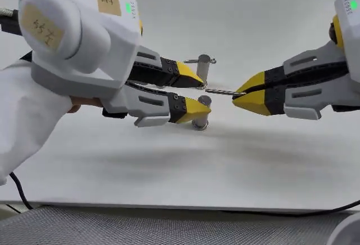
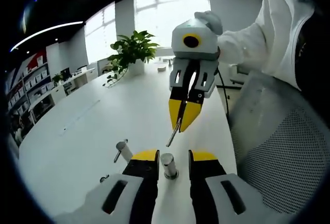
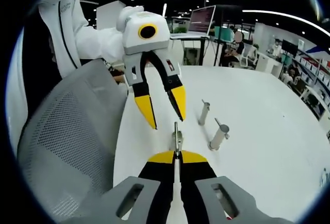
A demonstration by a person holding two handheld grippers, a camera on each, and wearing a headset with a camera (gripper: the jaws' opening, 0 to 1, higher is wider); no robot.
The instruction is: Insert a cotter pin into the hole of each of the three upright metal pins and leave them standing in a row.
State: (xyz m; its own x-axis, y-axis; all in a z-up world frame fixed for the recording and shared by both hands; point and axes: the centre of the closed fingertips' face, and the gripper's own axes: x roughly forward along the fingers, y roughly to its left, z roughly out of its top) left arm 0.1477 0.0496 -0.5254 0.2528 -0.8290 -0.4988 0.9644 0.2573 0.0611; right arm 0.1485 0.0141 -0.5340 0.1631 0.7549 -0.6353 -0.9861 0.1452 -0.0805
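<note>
Checking the tan stickers (image 1: pixel 42 25) on my left tongs (image 1: pixel 206 93): handwritten, not legible. The white surface (image 1: pixel 169 166) is open all around the work, with its near edge close. The left tongs stand parted around an upright metal pin (image 2: pixel 168 165). The right tongs (image 1: pixel 235 94) are clamped on a cotter pin (image 1: pixel 220 91).

Even, bright light falls on the white matte table (image 1: pixel 253 160), with soft grey shadow beneath the left gripper (image 1: pixel 202 93) (its near white housing slightly blurred). The large bright windows (image 2: pixel 170 7) glare white; both gripper views bend at edges.
</note>
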